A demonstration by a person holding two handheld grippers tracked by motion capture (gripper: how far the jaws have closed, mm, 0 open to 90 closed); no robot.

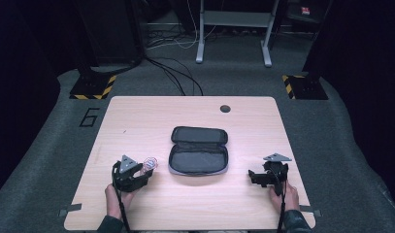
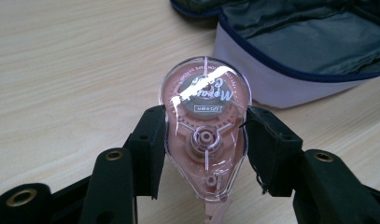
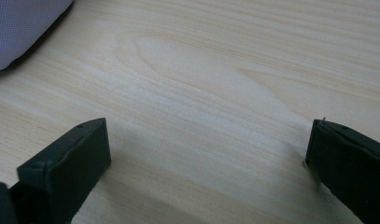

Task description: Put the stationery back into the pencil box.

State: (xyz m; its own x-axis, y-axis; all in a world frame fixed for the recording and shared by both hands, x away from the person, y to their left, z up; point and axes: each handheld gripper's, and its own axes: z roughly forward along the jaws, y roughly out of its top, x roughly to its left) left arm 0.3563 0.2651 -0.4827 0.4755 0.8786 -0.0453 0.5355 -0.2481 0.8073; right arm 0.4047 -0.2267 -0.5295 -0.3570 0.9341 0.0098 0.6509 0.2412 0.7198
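A clear pink correction-tape dispenser (image 2: 204,126) lies on the wooden table (image 1: 137,121), and my left gripper (image 2: 204,149) has both black jaws pressed against its sides. From above, the dispenser (image 1: 150,164) pokes out of the left gripper (image 1: 145,171) just left of an open grey pouch (image 1: 199,149) with a dark zip rim. The pouch (image 2: 309,51) lies flat, its lining exposed. My right gripper (image 1: 252,175) stands open right of the pouch, jaws wide apart over bare wood (image 3: 201,93), holding nothing.
A dark round hole (image 1: 225,108) sits near the table's far edge. A corner of the pouch (image 3: 19,28) lies up and to the left of the right gripper's jaws. Cables and stand feet lie on the floor beyond the table.
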